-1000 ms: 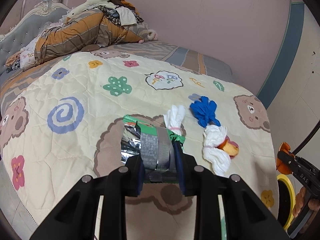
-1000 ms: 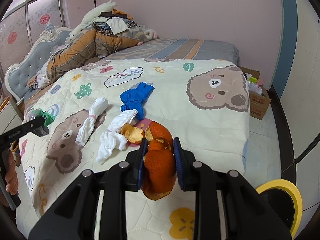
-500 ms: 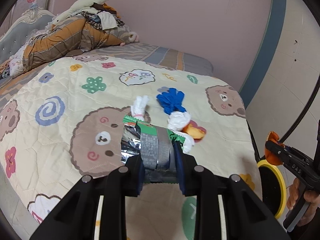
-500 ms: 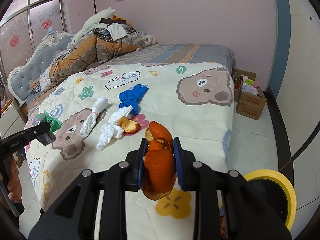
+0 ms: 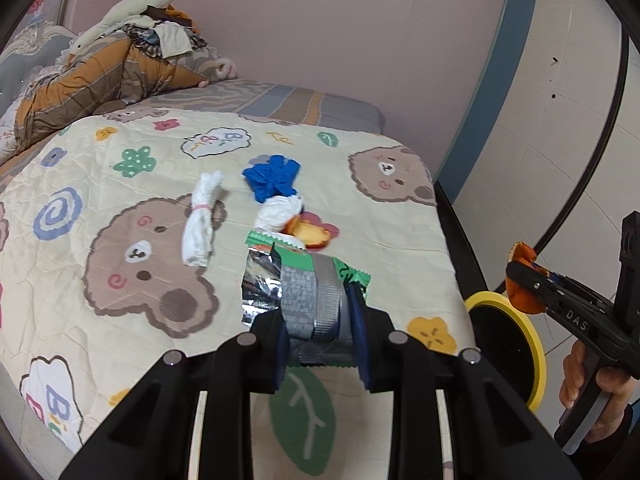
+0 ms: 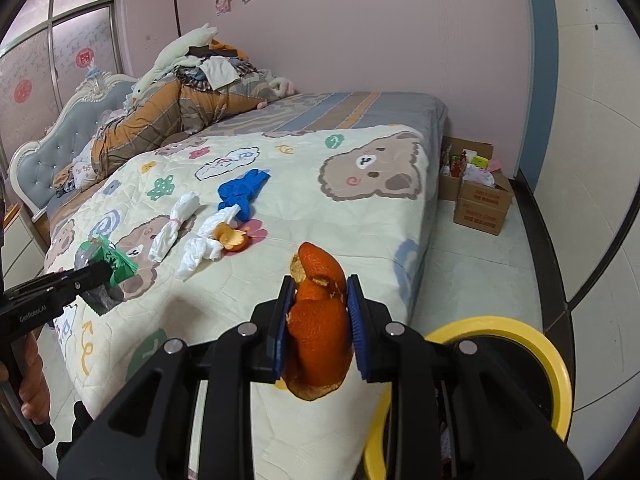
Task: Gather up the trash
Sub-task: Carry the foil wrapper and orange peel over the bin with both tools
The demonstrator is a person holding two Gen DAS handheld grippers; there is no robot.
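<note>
My left gripper [image 5: 320, 312] is shut on a green and silver snack wrapper [image 5: 296, 288], held above the near edge of the bed; it also shows in the right wrist view [image 6: 100, 272]. My right gripper [image 6: 320, 304] is shut on a piece of orange peel [image 6: 318, 320], held beside the bed near a bin with a yellow rim [image 6: 560, 364]. The bin also shows in the left wrist view [image 5: 536, 352]. On the bear quilt [image 5: 120, 200] lie a tied white tissue roll [image 5: 200, 220], a crumpled white tissue [image 5: 280, 210], a blue glove [image 5: 274, 180] and another orange peel [image 5: 310, 234].
A pile of bedding and clothes [image 6: 180, 104] lies at the head of the bed. Cardboard boxes [image 6: 480, 196] with small items stand on the floor by the pink wall. White tiled floor [image 6: 472, 272] runs along the bed's right side.
Both grippers have drawn back from the bed toward its foot and the bin, each still holding its piece. The trash on the quilt has not moved.
</note>
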